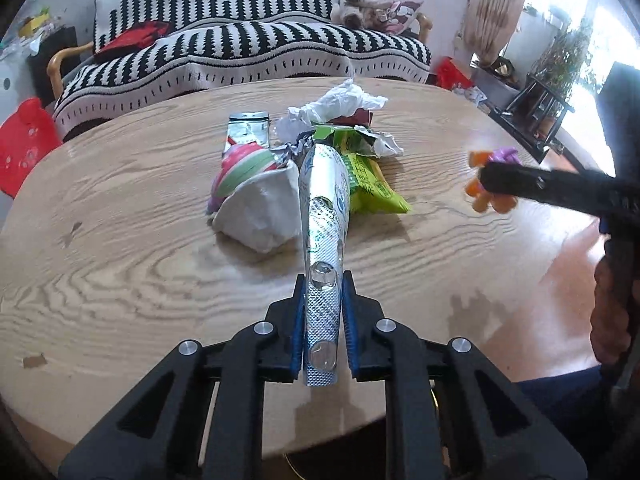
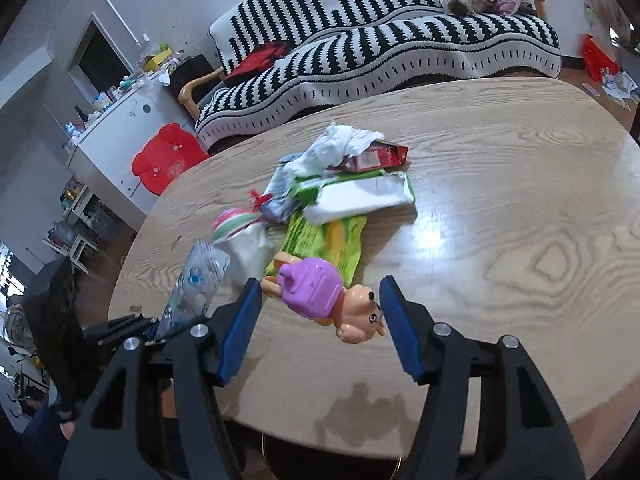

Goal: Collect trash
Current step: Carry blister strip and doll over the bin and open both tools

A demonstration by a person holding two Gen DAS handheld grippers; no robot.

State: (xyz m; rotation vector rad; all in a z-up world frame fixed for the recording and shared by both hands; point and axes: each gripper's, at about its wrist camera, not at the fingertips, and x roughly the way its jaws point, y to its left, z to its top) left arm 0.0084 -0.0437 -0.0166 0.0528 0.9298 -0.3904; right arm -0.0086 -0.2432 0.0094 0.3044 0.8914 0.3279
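The left gripper (image 1: pixel 325 320) is clenching a silver blister strip (image 1: pixel 323 240) between its blue pads, gripping it by the near end so that the rest is sticking out forward, over the wooden table (image 1: pixel 120 240) and toward the trash pile. Held by one end like this, the strip is probably being carried clear of the pile for disposal. It is looking like embossed foil with several clear, empty bubbles along it and blue print on the far half, bent slightly along its length.

The right gripper (image 2: pixel 320 320) is grasping a small plastic toy figure (image 2: pixel 328 300): one blue pad is pressing on the head and the other on the legs, and the toy is hanging above the table rather than resting on it. It is lying crosswise, head toward the right pad. The figure is peach-orange with a purple body. Whether it counts as trash or is simply being moved out of the way is a judgement the frames are not settling.

Beyond the blister strip, the rest of the trash is still lying in a heap near the middle of the table: a white cup-like container with a pink and green top (image 1: pixel 248 184) just left of the strip, a yellow-green wrapper (image 1: pixel 372 188) just right of it, and, farther on, crumpled white tissue (image 1: pixel 344 100) partly covering a red box (image 2: pixel 380 156). A striped sofa (image 1: pixel 240 40) is standing behind the table.
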